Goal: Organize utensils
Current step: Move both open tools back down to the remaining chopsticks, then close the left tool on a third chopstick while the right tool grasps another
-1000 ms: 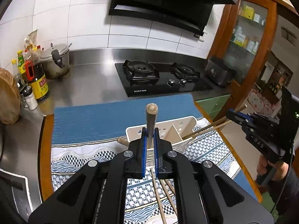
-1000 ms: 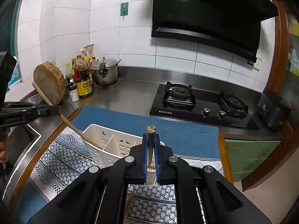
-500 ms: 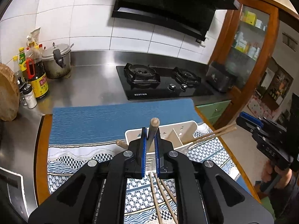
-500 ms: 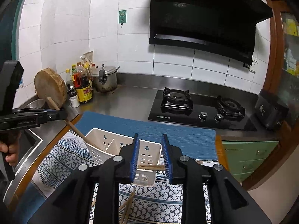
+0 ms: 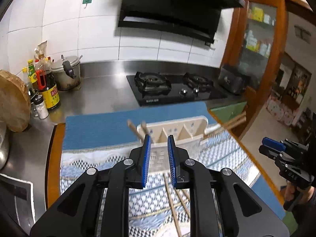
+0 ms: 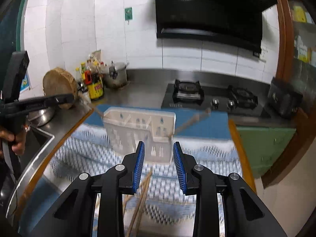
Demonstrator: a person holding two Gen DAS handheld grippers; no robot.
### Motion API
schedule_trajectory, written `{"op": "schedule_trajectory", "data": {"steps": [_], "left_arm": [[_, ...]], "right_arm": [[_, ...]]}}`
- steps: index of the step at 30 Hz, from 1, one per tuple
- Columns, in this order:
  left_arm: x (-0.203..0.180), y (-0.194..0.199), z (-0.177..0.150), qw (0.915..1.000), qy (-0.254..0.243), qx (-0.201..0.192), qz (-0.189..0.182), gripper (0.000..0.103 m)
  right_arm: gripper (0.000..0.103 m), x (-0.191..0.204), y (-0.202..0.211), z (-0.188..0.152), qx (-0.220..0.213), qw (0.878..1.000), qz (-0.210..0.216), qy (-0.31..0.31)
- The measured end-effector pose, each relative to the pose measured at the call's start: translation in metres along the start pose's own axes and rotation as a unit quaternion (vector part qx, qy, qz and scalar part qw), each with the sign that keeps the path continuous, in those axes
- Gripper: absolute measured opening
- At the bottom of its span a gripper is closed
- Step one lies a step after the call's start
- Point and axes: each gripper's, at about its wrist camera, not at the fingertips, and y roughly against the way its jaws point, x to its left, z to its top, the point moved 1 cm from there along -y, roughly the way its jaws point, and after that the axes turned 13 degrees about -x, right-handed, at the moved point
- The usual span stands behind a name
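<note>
A white divided utensil holder (image 5: 173, 132) (image 6: 138, 132) stands on the patterned cloth (image 5: 94, 160). A wooden utensil (image 5: 136, 130) leans out of its left end, and chopsticks (image 5: 235, 119) (image 6: 191, 121) stick out of its right end. More loose chopsticks (image 5: 171, 203) (image 6: 141, 193) lie on the cloth near me. My left gripper (image 5: 159, 144) is open and empty, just in front of the holder. My right gripper (image 6: 159, 150) is open and empty, also in front of the holder. Each gripper shows in the other's view, right (image 5: 276, 148) and left (image 6: 49, 100).
A blue mat (image 5: 98, 126) lies under the holder's far side. A gas hob (image 5: 173, 88), a pot (image 5: 67, 73), sauce bottles (image 5: 47, 90) and a round wooden board (image 5: 11, 102) stand on the steel counter. A sink (image 6: 33, 144) is at the left, the counter edge at the right.
Both grippers have opened and drawn back. The wooden utensil left my left gripper and now leans in the holder. The chopsticks left my right gripper and rest in the holder's right end.
</note>
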Motion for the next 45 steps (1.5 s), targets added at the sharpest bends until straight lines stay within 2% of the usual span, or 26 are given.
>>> {"op": "schedule_trajectory", "data": {"steps": [4, 7, 11, 15, 23, 32, 39, 43, 45], "left_arm": [[-0.004, 0.000, -0.035, 0.9995, 0.004, 0.031, -0.002, 0.018], [-0.004, -0.005, -0.062, 0.9982, 0.014, 0.058, -0.005, 0.018], [-0.006, -0.012, -0.098, 0.9954, 0.018, 0.094, 0.002, 0.018], [-0.014, -0.016, -0.132, 0.9917, 0.012, 0.128, 0.002, 0.018], [-0.026, -0.025, -0.174, 0.9846, 0.029, 0.172, -0.008, 0.018], [-0.036, -0.043, -0.202, 0.9780, 0.031, 0.206, -0.015, 0.018], [-0.035, -0.054, -0.212, 0.9751, 0.038, 0.218, -0.012, 0.017], [-0.039, -0.056, -0.215, 0.9765, 0.030, 0.213, -0.008, 0.016], [-0.042, -0.057, -0.216, 0.9772, 0.018, 0.212, 0.003, 0.009]], "right_arm": [[0.028, 0.003, 0.000, -0.043, 0.042, 0.999, -0.001, -0.018], [0.023, 0.008, -0.003, -0.067, 0.068, 0.997, -0.003, -0.025], [0.021, 0.013, -0.007, -0.099, 0.101, 0.994, -0.003, -0.039], [0.017, 0.017, -0.014, -0.121, 0.128, 0.990, 0.001, -0.054], [0.014, 0.026, -0.031, -0.158, 0.179, 0.980, 0.016, -0.079], [0.011, 0.033, -0.041, -0.178, 0.206, 0.975, 0.015, -0.077], [0.009, 0.032, -0.042, -0.178, 0.206, 0.976, 0.012, -0.071], [0.007, 0.033, -0.044, -0.178, 0.205, 0.976, 0.009, -0.066], [0.007, 0.034, -0.044, -0.178, 0.204, 0.977, 0.007, -0.063]]}}
